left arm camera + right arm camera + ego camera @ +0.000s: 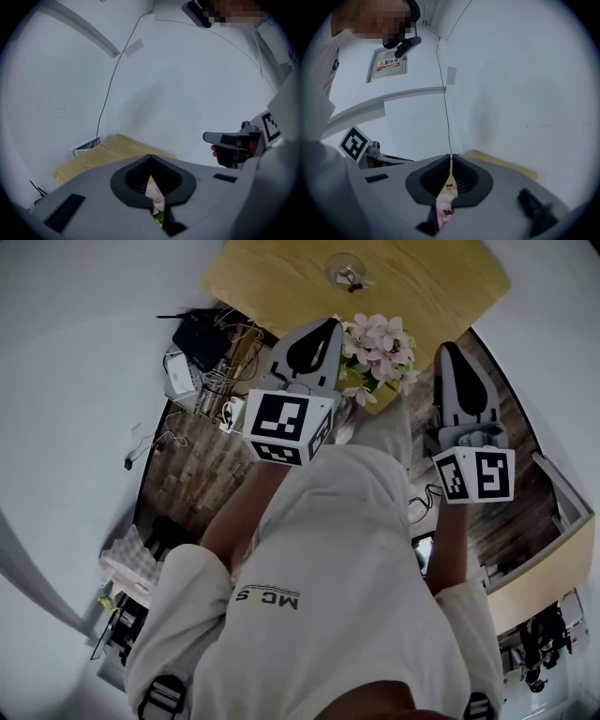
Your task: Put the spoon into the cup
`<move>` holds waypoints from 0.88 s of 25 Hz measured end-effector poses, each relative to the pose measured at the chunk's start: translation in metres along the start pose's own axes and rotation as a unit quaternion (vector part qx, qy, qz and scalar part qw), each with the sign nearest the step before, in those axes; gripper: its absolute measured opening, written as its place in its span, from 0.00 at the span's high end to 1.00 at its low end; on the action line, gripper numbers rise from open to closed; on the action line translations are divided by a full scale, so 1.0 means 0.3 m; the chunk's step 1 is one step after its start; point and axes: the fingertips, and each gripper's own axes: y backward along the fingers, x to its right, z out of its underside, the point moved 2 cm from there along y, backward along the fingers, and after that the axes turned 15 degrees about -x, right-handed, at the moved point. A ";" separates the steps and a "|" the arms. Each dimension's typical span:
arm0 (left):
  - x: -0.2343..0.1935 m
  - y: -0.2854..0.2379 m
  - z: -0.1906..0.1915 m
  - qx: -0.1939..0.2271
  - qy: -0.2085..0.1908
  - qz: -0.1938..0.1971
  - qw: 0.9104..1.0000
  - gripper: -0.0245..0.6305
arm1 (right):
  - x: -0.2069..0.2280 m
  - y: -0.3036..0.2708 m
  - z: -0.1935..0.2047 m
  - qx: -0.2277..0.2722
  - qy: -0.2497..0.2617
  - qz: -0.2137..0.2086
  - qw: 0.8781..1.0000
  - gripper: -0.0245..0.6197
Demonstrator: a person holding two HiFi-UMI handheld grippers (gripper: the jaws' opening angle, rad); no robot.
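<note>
A clear glass cup [346, 271] stands on the far part of the light wooden table [281, 282]. A small dark thing shows at the cup; I cannot tell whether it is the spoon. My left gripper [331, 324] is held in the air before the table's near edge, its jaws shut on nothing. My right gripper [448, 347] hangs to the right of it, also shut and empty. In the left gripper view the left gripper [150, 157] points over the table [105, 154]. In the right gripper view the right gripper [451, 159] shows closed tips.
A bunch of pink flowers [379, 345] stands at the table's near edge between the two grippers. Cables and a black device [202, 338] lie on the wooden floor at the left. White walls close in behind the table. The person's body fills the lower head view.
</note>
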 end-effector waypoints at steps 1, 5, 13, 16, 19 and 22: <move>0.004 0.018 -0.006 0.004 -0.001 0.002 1.000 0.94 | -0.001 0.011 -0.009 0.003 0.001 0.005 1.000 0.91; 0.030 0.094 -0.029 0.020 -0.008 0.013 1.000 0.94 | -0.010 0.058 -0.044 0.020 0.010 0.030 0.999 0.91; 0.039 0.247 -0.087 0.055 -0.015 0.015 0.998 0.94 | -0.059 0.122 -0.100 0.046 0.009 0.041 0.998 0.91; 0.038 0.282 -0.087 0.064 -0.011 0.016 0.998 0.94 | -0.082 0.144 -0.108 0.052 0.014 0.040 0.998 0.91; 0.047 0.312 -0.079 0.070 -0.010 0.019 0.997 0.94 | -0.106 0.173 -0.100 0.055 0.014 0.040 0.998 0.91; 0.052 0.334 -0.073 0.076 -0.010 0.023 0.997 0.94 | -0.129 0.195 -0.083 0.055 0.014 0.044 0.997 0.91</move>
